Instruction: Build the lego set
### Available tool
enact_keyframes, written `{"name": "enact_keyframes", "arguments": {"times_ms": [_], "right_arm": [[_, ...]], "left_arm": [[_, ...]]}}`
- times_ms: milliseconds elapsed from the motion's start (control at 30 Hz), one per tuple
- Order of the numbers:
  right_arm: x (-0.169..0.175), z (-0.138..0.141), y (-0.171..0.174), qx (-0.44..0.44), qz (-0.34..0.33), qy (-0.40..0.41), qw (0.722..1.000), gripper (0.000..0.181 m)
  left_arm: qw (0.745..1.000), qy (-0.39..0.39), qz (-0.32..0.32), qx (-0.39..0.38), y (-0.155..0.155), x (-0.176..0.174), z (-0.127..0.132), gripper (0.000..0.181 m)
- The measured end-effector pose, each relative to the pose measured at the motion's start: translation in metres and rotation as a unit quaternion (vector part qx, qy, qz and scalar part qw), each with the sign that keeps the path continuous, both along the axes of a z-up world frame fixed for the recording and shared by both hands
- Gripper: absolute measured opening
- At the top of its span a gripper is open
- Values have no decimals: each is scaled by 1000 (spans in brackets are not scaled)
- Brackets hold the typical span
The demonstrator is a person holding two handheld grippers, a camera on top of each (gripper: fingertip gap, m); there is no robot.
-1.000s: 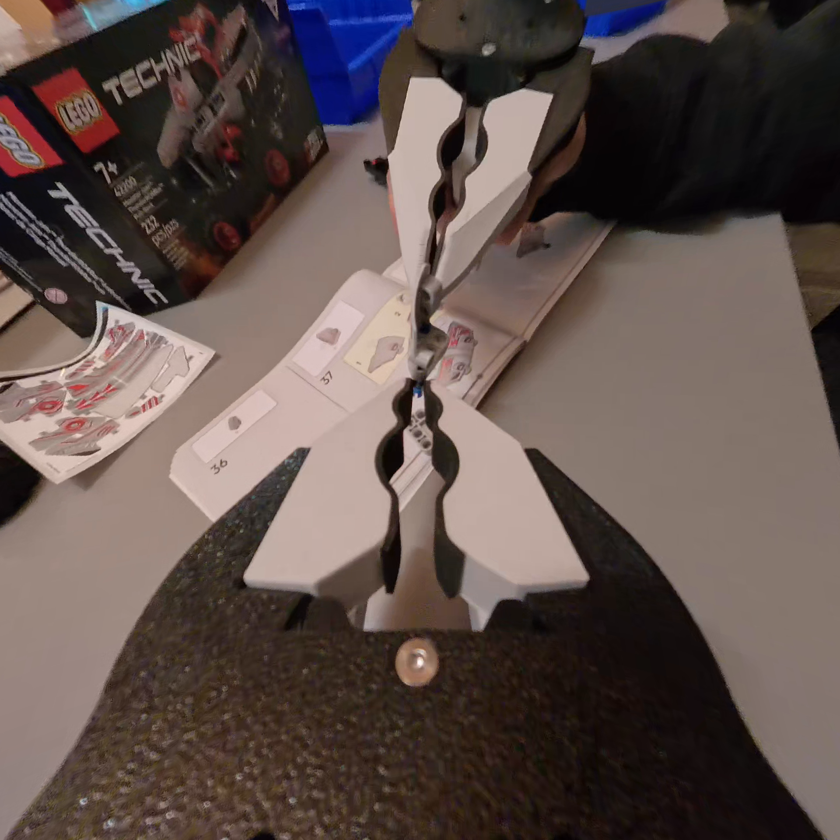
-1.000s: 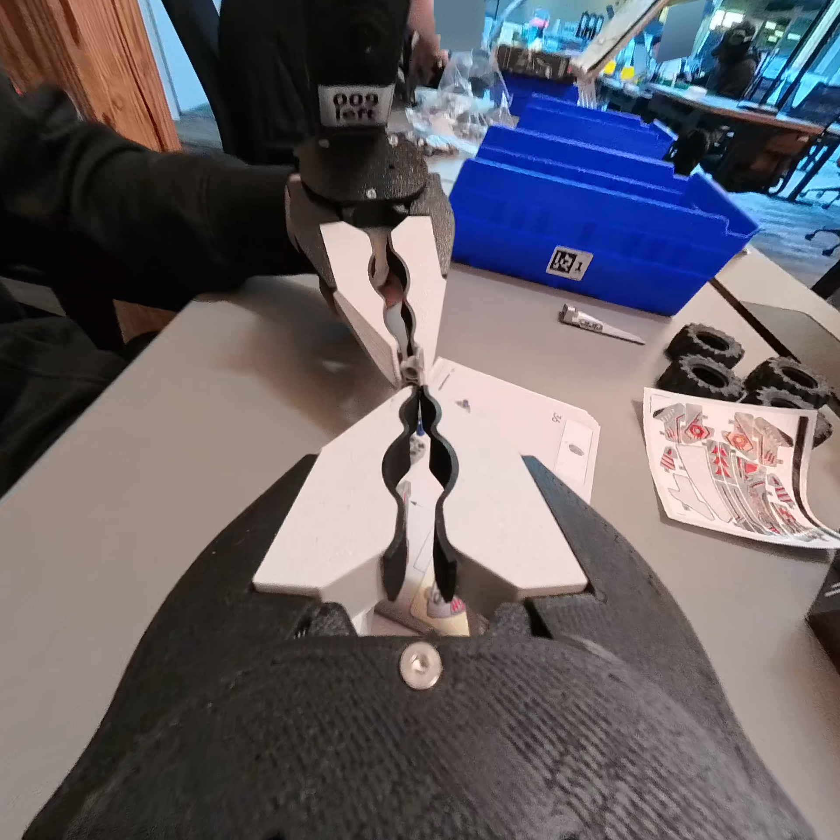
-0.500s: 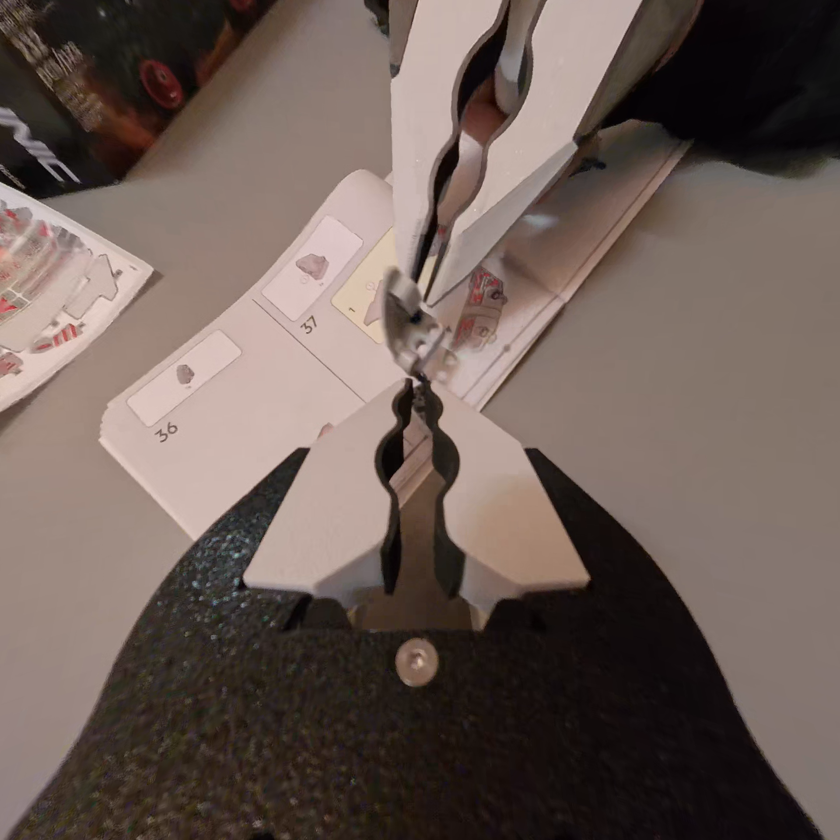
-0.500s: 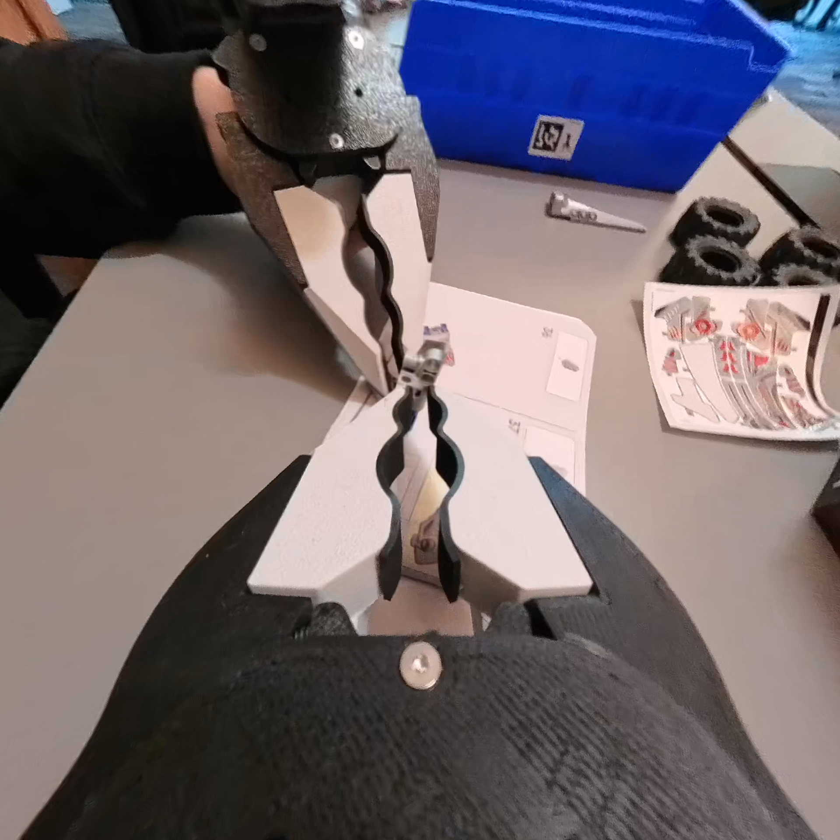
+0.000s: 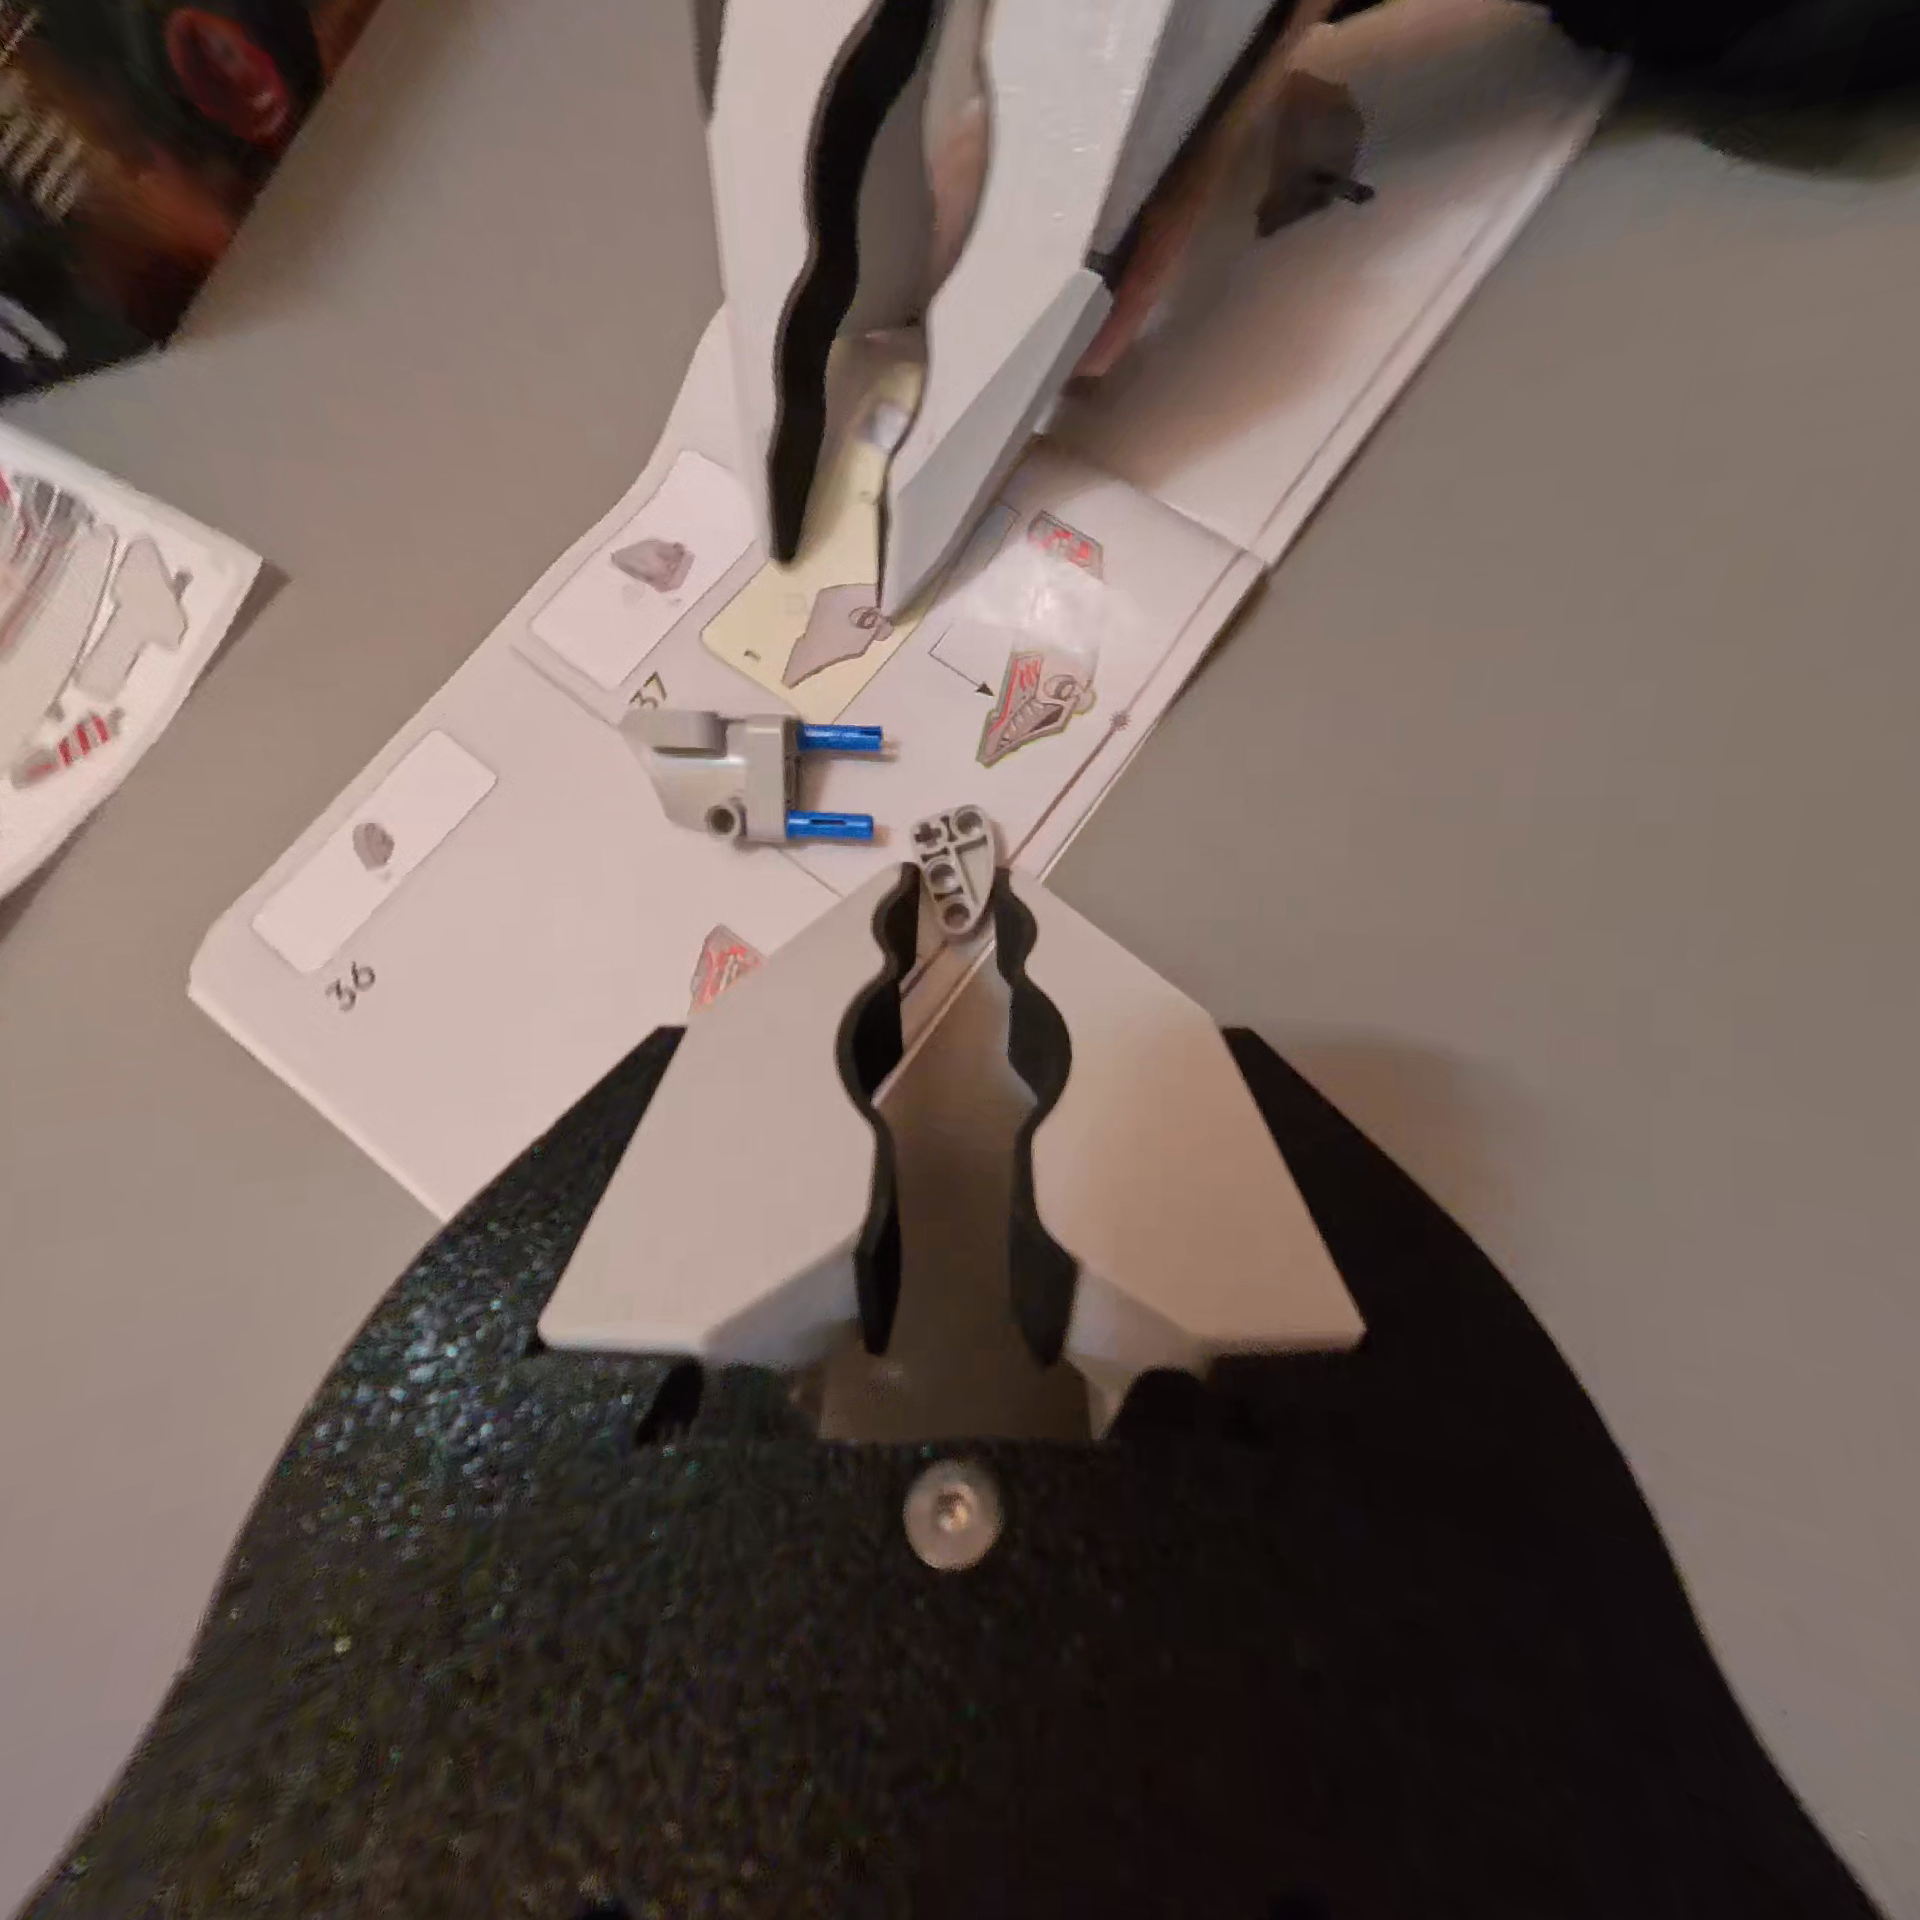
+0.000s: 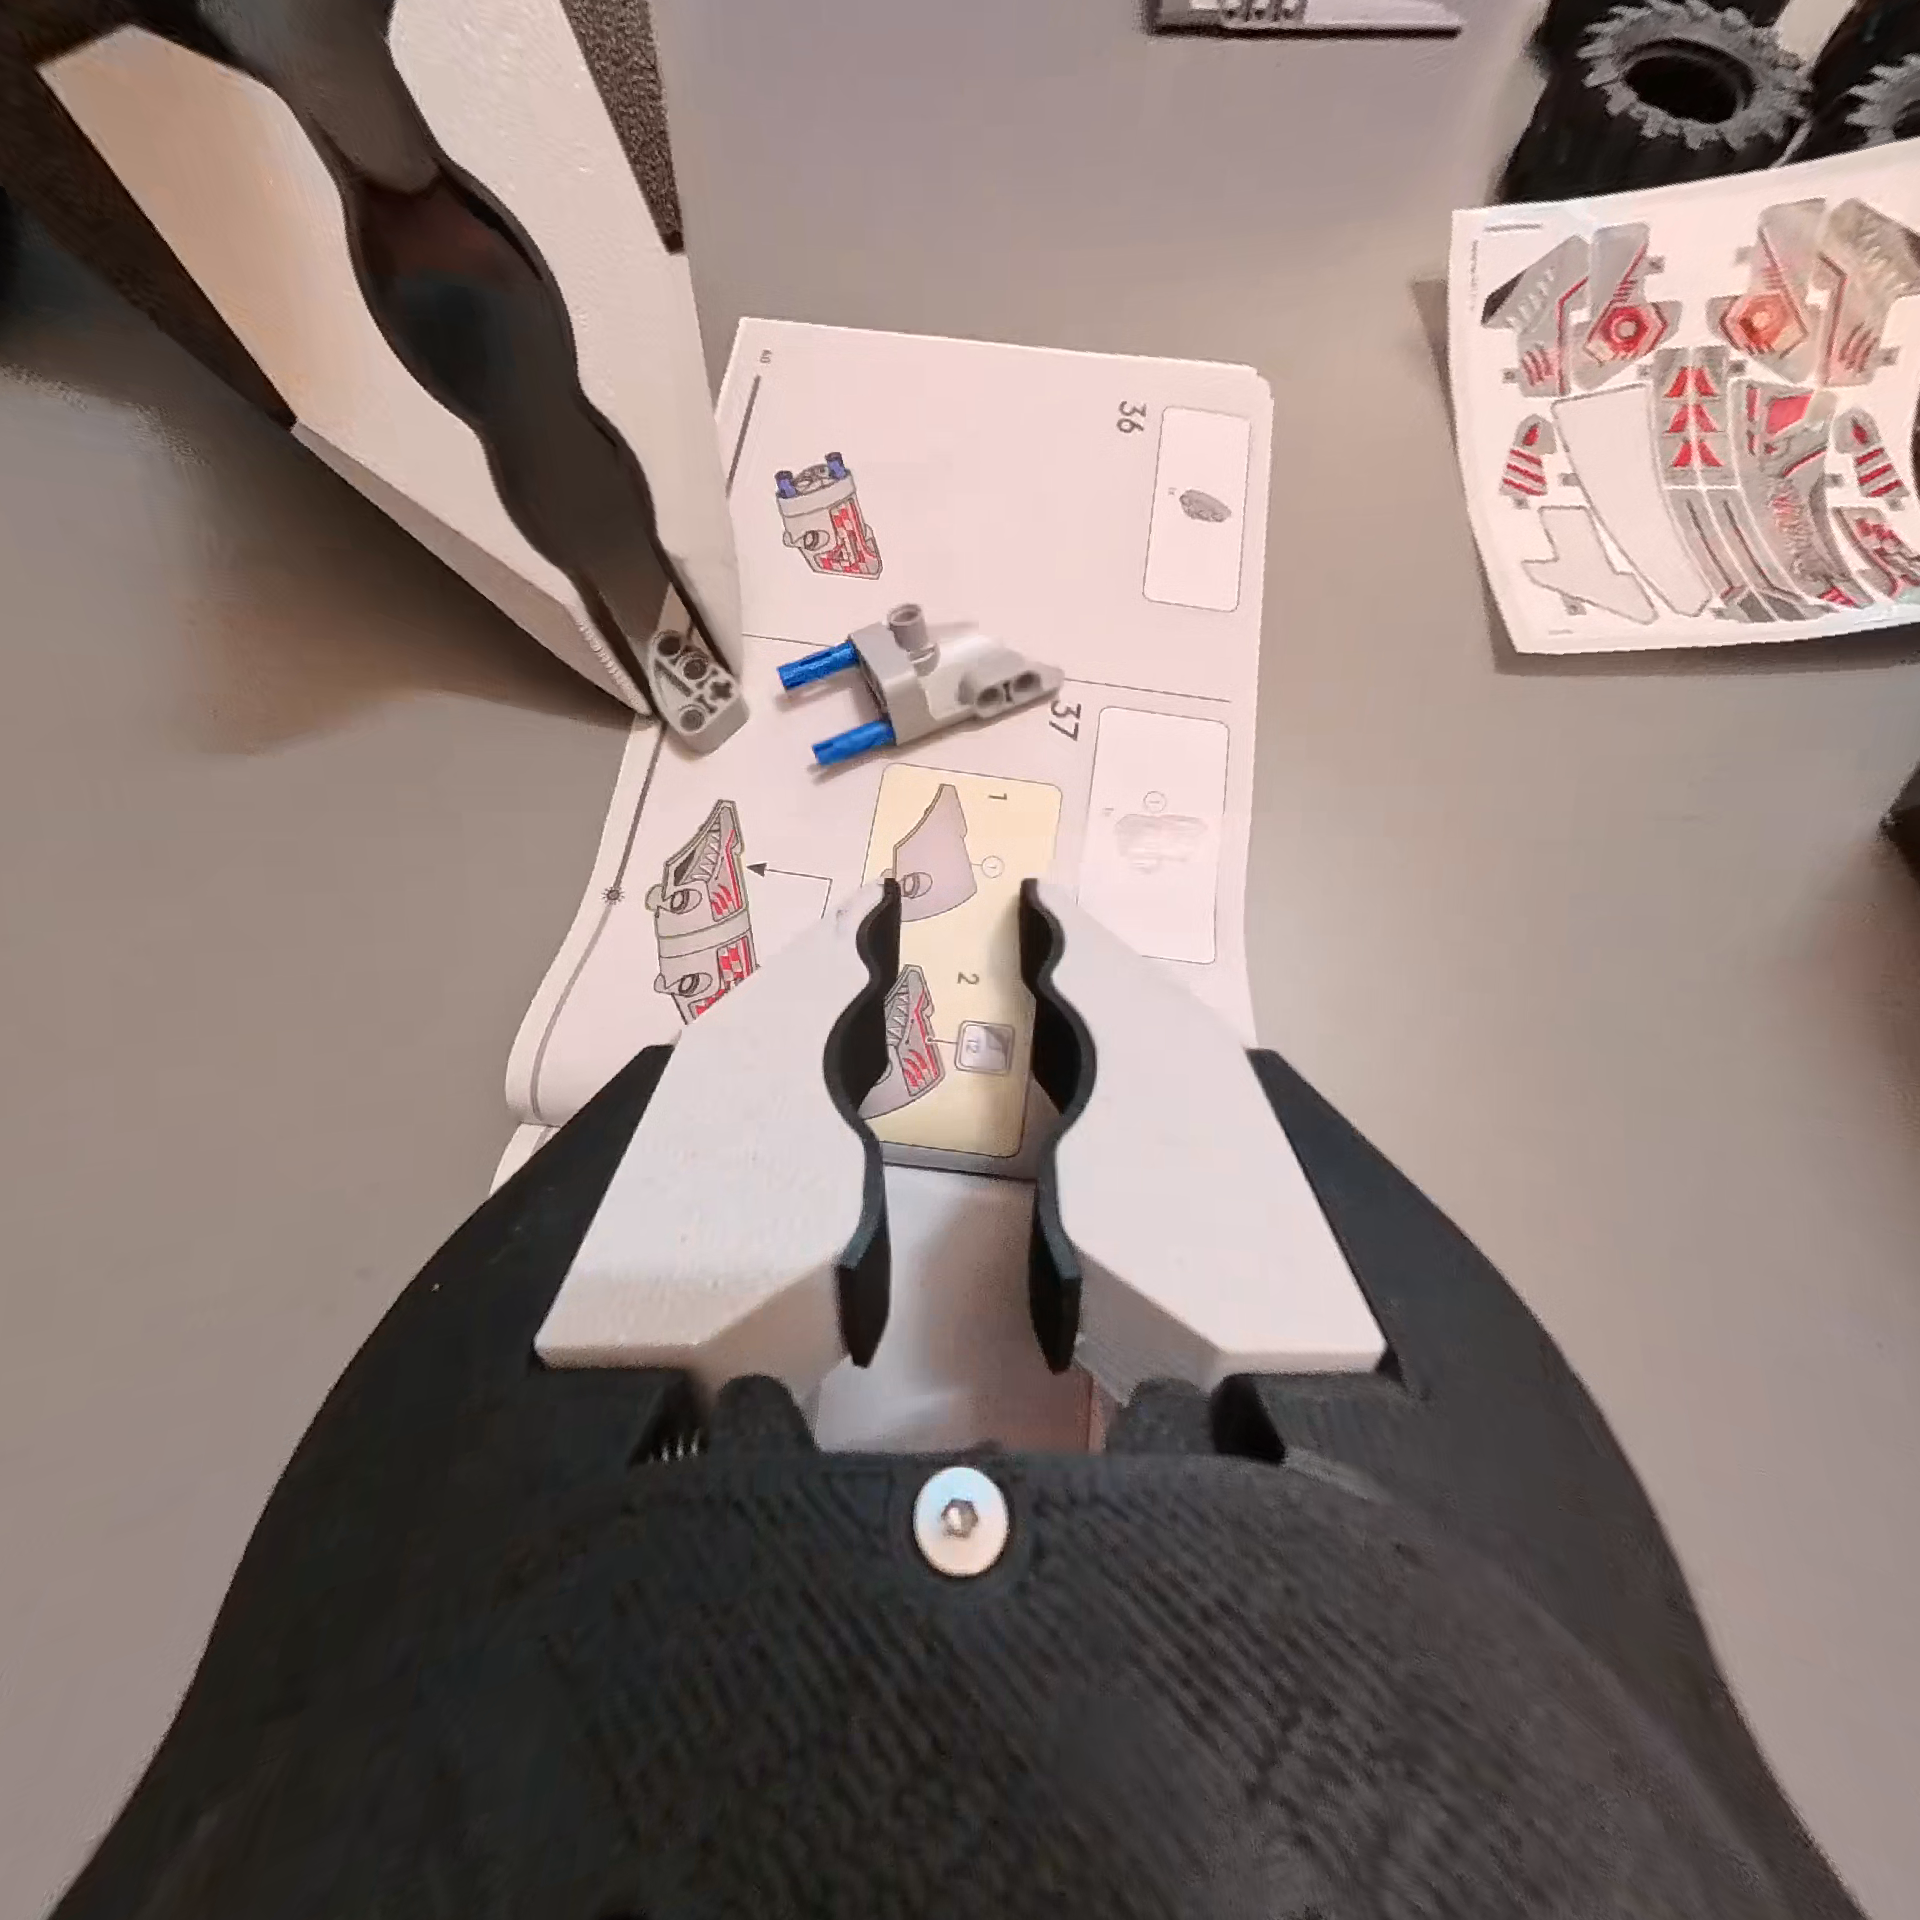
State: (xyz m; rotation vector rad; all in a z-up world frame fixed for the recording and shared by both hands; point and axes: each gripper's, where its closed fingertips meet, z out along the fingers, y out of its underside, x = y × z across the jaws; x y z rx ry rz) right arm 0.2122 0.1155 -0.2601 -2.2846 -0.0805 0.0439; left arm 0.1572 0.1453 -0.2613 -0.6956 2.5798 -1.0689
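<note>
A small grey assembly with two blue pins (image 5: 727,774) lies loose on the open instruction booklet (image 5: 468,935); it also shows in the right wrist view (image 6: 925,675). A small flat grey piece with holes (image 5: 951,868) lies at the booklet's edge, its narrow end between the tips of my left gripper (image 5: 951,888), whose jaws are slightly apart and do not pinch it. The piece (image 6: 696,691) and left gripper (image 6: 675,696) also show in the right wrist view. My right gripper (image 6: 961,894) is open and empty, low over the booklet (image 6: 987,468), facing the left gripper.
A sticker sheet (image 6: 1683,416) lies right of the booklet and shows at the left in the left wrist view (image 5: 94,623). Black tyres (image 6: 1662,94) and a grey wedge part (image 6: 1299,10) lie behind it. The set's box (image 5: 125,156) stands at far left.
Both grippers have dropped closer to the booklet and opened. The assembly with blue pins left the right gripper and now lies on the page. The small grey piece is no longer pinched by the left gripper.
</note>
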Motion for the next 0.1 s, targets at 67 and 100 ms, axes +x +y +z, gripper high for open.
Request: {"name": "enact_keyframes", "arguments": {"times_ms": [67,100], "right_arm": [[-5,0,0,-1,14,9,1000,20],[-8,0,0,-1,22,12,1000,21]], "left_arm": [[998,-4,-61,4,-3,-8,0,11],[996,-11,-91,7,-2,-11,1,11]]}}
